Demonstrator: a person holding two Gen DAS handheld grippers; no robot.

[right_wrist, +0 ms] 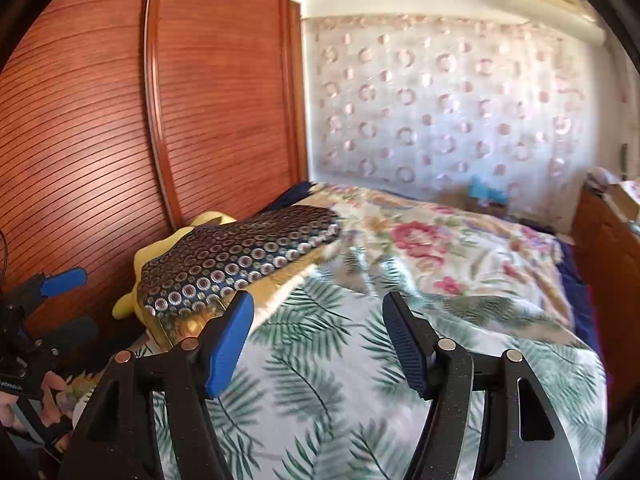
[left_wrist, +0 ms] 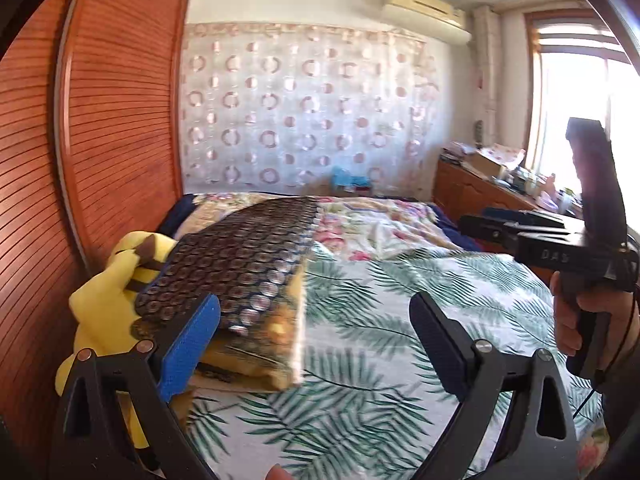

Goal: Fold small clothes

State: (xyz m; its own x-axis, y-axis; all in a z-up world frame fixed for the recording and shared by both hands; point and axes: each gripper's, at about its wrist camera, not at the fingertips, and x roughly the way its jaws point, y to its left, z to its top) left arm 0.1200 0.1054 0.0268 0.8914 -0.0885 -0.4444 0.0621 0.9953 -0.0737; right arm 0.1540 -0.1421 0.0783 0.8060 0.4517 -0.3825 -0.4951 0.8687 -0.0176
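Left wrist view: left gripper hovers level over the leaf-print bedspread, jaws wide apart, holding nothing. Right gripper is likewise spread and empty above it. The folded circle-patterned cloth lies at centre left, beside the yellow plush toy.

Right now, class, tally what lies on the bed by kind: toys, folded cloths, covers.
Plush toy: 1
Folded cloth: 1, circle print
Covers: 2, palm-leaf and floral
Total: 4
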